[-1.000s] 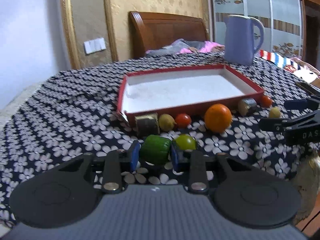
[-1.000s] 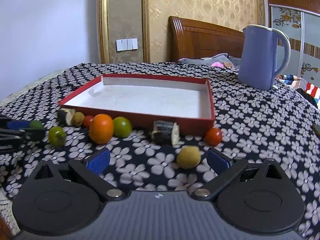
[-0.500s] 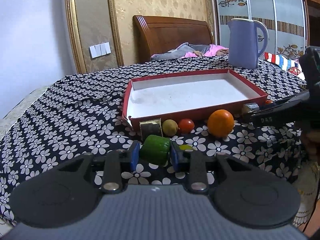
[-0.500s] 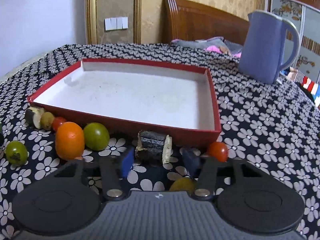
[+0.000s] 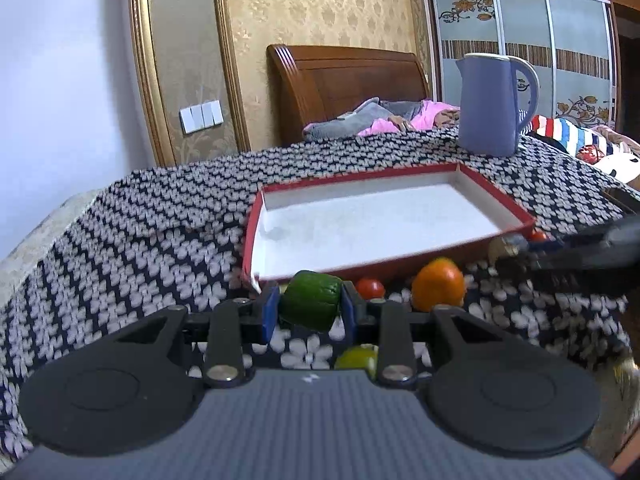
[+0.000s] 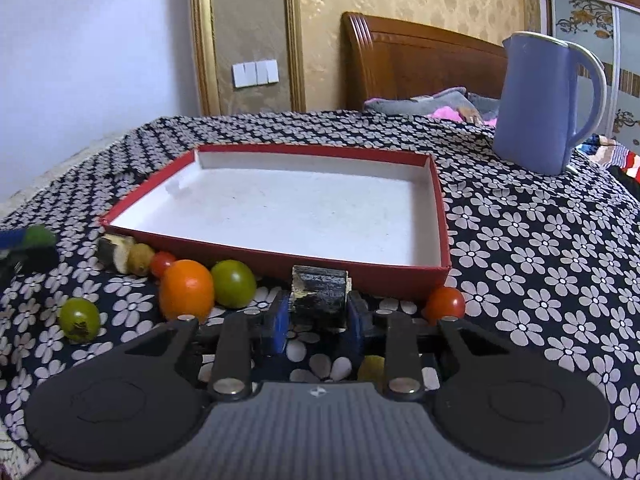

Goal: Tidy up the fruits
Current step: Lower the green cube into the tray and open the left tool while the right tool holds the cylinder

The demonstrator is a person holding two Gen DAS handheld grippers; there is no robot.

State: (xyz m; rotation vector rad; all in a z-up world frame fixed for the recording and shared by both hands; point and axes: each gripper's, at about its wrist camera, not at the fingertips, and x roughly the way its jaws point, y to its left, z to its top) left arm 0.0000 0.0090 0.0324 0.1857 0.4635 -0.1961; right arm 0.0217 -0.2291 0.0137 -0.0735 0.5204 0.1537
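Both claws carry a piece, and the red tray [image 6: 438, 240] lies straight ahead of each — just beyond the row of fruit along its near wall. The left claw [image 5: 310, 312] is clamped on a green chunk [image 5: 311, 298], held clear of the tabletop [image 5: 140, 240]. The right claw [image 6: 320, 322] is closing, its blue pads already against a dark cut piece [image 6: 319, 294] whose long axis runs across the jaws. The tray holds nothing yet; I judge the right claw nearer its front wall.
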